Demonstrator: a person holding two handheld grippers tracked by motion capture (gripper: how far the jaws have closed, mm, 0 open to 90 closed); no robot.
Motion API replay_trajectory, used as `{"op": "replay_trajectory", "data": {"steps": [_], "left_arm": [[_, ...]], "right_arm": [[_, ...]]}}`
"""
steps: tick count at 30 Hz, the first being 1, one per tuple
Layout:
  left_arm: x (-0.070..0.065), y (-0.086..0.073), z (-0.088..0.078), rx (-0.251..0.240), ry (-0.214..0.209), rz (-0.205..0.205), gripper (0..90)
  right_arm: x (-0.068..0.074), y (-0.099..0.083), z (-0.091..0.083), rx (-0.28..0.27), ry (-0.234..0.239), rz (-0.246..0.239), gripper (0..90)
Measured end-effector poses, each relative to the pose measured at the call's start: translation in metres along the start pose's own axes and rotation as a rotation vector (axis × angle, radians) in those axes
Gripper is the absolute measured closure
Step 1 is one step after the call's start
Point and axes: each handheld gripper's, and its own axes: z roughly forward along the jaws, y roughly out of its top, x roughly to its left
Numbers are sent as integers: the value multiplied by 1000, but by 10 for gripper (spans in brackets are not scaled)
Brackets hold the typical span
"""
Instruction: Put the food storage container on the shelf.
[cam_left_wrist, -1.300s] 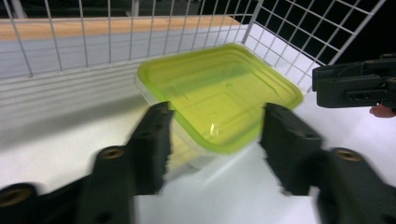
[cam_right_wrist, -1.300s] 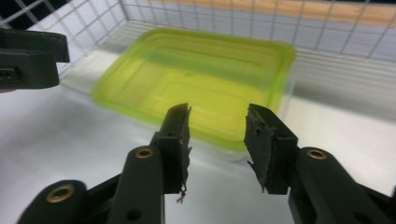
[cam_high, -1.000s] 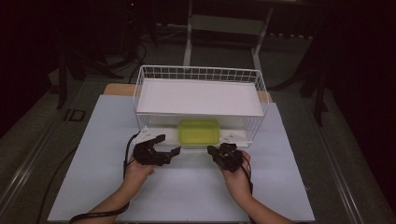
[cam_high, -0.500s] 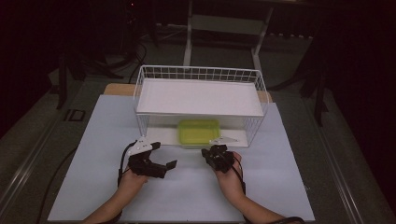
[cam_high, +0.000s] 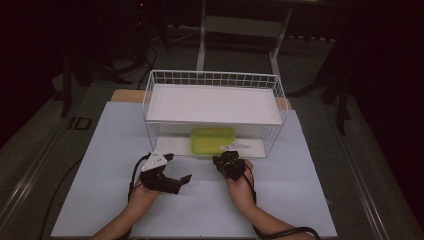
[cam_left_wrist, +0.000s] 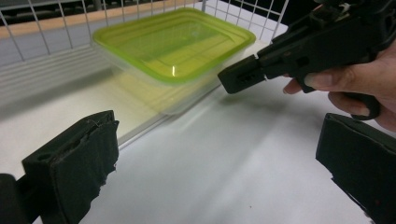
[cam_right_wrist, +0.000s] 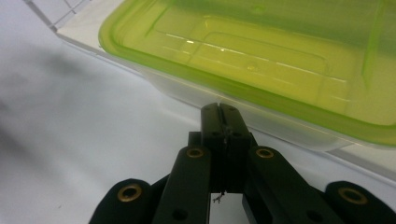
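A clear container with a lime-green lid (cam_high: 212, 140) sits under the white shelf of a wire rack (cam_high: 150, 107), at its open front. In the left gripper view the container (cam_left_wrist: 175, 44) lies ahead, and my left gripper (cam_left_wrist: 217, 163) stands wide open with only table between its jaws. From above, the left gripper (cam_high: 177, 168) is on the table, left of the container and short of the rack. My right gripper (cam_right_wrist: 223, 112) is shut on nothing, its tip just short of the container's near wall (cam_right_wrist: 261, 60). The high view puts the right gripper (cam_high: 223, 161) at the container's front right corner.
The rack stands on a white mat (cam_high: 310, 200) covering the table. A white board (cam_high: 212, 102) covers the rack's top shelf. The wire side walls (cam_high: 272, 132) close in the lower level left and right. Dark floor and stand legs (cam_high: 200, 47) lie beyond.
My left gripper has drawn back toward the person and away from the rack. The right gripper has shifted slightly left along the container's front. The container has not moved.
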Motion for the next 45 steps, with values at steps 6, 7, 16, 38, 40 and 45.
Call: {"op": "replay_trajectory", "data": {"steps": [6, 7, 16, 38, 40, 45], "left_arm": [[-1, -1, 0, -6, 0, 8, 0], [-1, -1, 0, -6, 0, 8, 0], [2, -1, -2, -24, 2, -5, 0], [2, -4, -3, -24, -2, -10, 0], [2, -4, -3, -30, -2, -11, 0], [1, -4, -3, -27, -3, -8, 0]], "right_arm": [[-3, 7, 9, -23, -23, 8, 900], [-3, 7, 9, -23, -23, 8, 900], [-12, 17, 20, -52, -48, 48, 900], [-21, 33, 38, -76, -75, 96, 900], [-21, 34, 38, -74, -73, 103, 900], [-18, 34, 39, -77, -66, 91, 898]]}}
